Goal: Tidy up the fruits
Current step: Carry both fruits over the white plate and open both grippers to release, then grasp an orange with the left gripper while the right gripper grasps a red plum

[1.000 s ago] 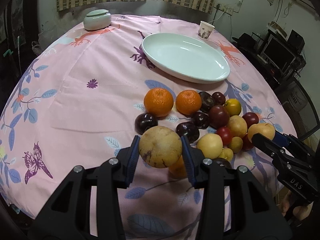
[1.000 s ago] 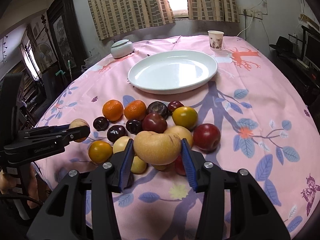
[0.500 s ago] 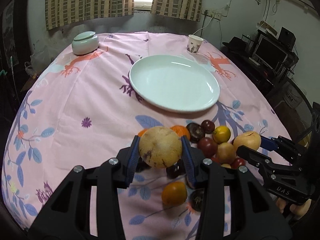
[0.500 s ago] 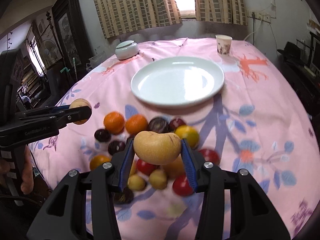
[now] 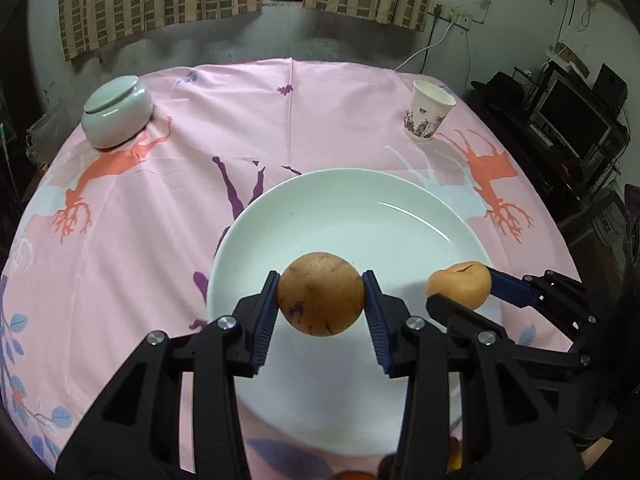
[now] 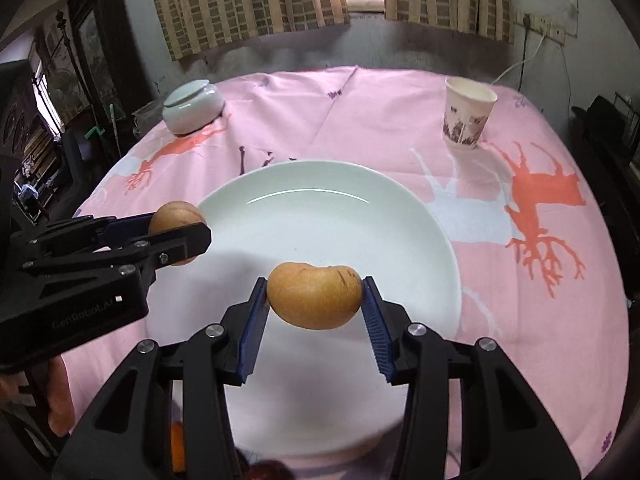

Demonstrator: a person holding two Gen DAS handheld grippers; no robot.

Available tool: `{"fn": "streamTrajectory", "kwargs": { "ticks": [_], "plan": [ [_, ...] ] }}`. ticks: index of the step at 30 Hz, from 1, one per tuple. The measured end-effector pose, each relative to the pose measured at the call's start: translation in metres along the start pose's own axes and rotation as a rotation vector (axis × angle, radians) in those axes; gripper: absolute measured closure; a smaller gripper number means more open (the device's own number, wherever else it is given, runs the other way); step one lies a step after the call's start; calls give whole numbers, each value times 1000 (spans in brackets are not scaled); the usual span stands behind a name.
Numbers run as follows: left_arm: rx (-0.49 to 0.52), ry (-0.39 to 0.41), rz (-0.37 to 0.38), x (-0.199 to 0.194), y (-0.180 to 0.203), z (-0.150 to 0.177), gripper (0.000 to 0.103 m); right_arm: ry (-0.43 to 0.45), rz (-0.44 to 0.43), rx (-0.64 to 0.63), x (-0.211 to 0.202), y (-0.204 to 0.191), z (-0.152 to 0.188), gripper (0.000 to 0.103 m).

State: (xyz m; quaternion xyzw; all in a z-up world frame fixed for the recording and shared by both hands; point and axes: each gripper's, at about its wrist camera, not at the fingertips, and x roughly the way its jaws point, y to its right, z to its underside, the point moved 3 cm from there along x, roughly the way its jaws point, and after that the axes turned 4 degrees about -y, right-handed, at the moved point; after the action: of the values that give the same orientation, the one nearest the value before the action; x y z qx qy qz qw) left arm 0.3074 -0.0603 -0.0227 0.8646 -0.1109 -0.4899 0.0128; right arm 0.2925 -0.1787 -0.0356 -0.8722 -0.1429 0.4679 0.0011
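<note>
My left gripper [image 5: 321, 294] is shut on a round brown pear [image 5: 321, 294] and holds it above the near part of the empty white plate [image 5: 344, 208]. My right gripper [image 6: 314, 296] is shut on a lumpy yellow-brown pear [image 6: 314, 296], also above the plate [image 6: 328, 216]. In the left wrist view the right gripper [image 5: 460, 285] comes in from the right with its pear. In the right wrist view the left gripper [image 6: 178, 236] comes in from the left with its pear [image 6: 174, 216]. The remaining fruits are mostly hidden below both views; an orange [image 6: 178, 452] peeks out.
A pink patterned cloth [image 5: 160, 216] covers the round table. A pale lidded jar [image 5: 117, 112] stands at the back left, a paper cup [image 5: 428, 110] at the back right. Shelves with electronics [image 5: 572, 120] stand to the right of the table.
Both grippers have moved forward from over the fruit pile to over the plate, each still holding its pear. The pile has dropped out of view below.
</note>
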Motion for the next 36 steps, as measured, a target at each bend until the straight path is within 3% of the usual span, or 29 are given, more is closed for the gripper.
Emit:
{"fn": "streamTrajectory", "kwargs": {
  "ticks": [8,9,11,13,15,20,24,28,31,36],
  "plan": [
    [-4,-58,18,54,-3,-25,61,-96,10,-30,57,9,-24,56],
    [-4,-58,15,58,-4,-27,61,-101,15,-28,60,11,-25,54],
    [-11,-58,15,63,-6,-30,60,-93,45,-40,61,12,-27,39],
    [-31,-53,16,63,-9,-31,53,-68,94,-75,57,8,-28,34],
    [-55,-18,14,55,-12,-33,25,-65,94,-93,52,6,-29,34],
    [-66,-3,25,27,-14,-29,22,-35,79,-87,15,-3,-23,34],
    [-28,24,-1,-21,-18,9,11,-37,28,-80,-37,-12,11,32],
    [43,59,-34,-66,-21,82,4,-26,9,-46,-83,-13,82,5],
    [55,75,-76,-82,-26,140,4,0,76,25,-104,-6,144,5],
    [-35,52,-73,-85,-45,206,4,73,142,180,-122,12,204,7]
  ]
}}
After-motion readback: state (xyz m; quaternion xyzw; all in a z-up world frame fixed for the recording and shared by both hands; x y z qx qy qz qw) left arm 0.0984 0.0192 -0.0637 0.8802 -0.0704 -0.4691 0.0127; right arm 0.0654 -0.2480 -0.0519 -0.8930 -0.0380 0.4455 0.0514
